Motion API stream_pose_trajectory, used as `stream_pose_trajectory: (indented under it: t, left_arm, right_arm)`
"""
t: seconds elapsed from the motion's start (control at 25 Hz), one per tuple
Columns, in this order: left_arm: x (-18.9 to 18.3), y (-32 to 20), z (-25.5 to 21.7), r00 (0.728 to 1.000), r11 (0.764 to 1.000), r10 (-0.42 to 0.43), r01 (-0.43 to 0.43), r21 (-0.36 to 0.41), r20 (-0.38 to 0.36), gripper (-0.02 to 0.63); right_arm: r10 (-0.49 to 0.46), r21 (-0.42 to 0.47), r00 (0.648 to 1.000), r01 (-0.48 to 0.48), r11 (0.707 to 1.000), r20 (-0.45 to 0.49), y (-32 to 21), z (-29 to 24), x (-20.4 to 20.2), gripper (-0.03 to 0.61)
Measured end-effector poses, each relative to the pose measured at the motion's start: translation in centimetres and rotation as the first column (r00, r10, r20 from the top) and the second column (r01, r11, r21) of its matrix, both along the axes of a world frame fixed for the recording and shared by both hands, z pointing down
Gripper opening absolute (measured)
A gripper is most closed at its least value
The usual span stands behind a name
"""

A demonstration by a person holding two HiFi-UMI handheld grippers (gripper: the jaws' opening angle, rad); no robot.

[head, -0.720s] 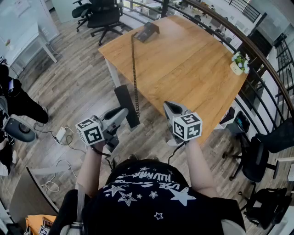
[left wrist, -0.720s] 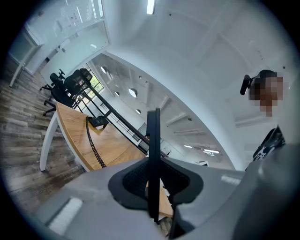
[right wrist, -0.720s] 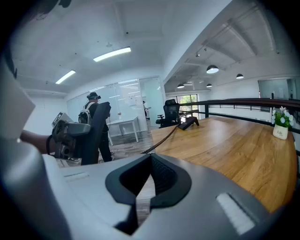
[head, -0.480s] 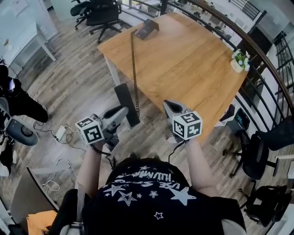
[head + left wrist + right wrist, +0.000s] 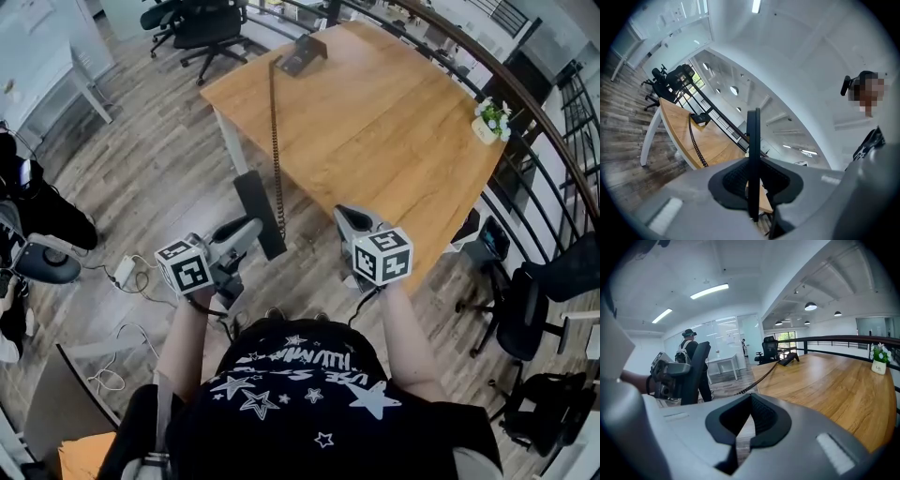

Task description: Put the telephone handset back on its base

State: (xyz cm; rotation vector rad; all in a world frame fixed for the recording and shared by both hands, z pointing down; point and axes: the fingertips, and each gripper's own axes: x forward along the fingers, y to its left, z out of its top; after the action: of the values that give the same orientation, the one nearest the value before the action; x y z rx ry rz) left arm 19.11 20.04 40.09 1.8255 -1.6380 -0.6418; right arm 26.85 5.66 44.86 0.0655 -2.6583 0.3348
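Observation:
My left gripper (image 5: 242,234) is shut on the black handset (image 5: 258,214) and holds it off the table's near left edge. The left gripper view shows the handset (image 5: 753,136) edge-on, a thin slab clamped between the pads. A black coiled cord (image 5: 275,141) runs from it across the wooden table (image 5: 394,141) to the telephone base (image 5: 302,54) at the far corner. The base (image 5: 699,118) is far ahead of the jaws. My right gripper (image 5: 352,225) hovers beside the table's near edge, shut with nothing in it. The right gripper view shows the base (image 5: 790,359) and cord (image 5: 759,378) far off.
A small potted plant (image 5: 489,127) stands near the table's right edge, close to a dark railing (image 5: 553,141). Office chairs (image 5: 202,28) sit behind the table and one (image 5: 553,281) at the right. A person in black (image 5: 28,202) and floor cables (image 5: 127,277) are at the left.

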Motion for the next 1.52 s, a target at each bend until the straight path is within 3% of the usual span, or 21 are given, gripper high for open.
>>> stream_pose_trajectory:
  t: [0.36,0.64,1.04,1.52]
  left_arm:
    - [-2.9,2.2,0.2,0.999,1.000,-0.001,0.001,-0.013,0.035,0.077]
    - [-5.3,2.4,1.0,1.000,1.000,-0.029,0.029,-0.002,0.007,0.077]
    - [-11.5,-0.4,1.2,0.999,0.999,-0.031,0.031,-0.011,0.014,0.077]
    - [-21.1,-8.2,0.4,1.000,0.999,-0.011,0.011,-0.032,0.007,0.077]
  right_arm:
    - [0.066,0.011,0.997,-0.066,0.998,0.046,0.9,-1.0,-2.0,0.000]
    - [0.085,-0.014,0.996,-0.085,0.996,0.036,-0.4,0.0,-4.7,0.000]
    - [0.058,-0.035,0.997,-0.056,0.998,0.041,-5.2,1.2,-14.5,0.000]
    - [0.075,-0.072,0.996,-0.071,0.995,0.047,-13.4,1.3,-25.0,0.000]
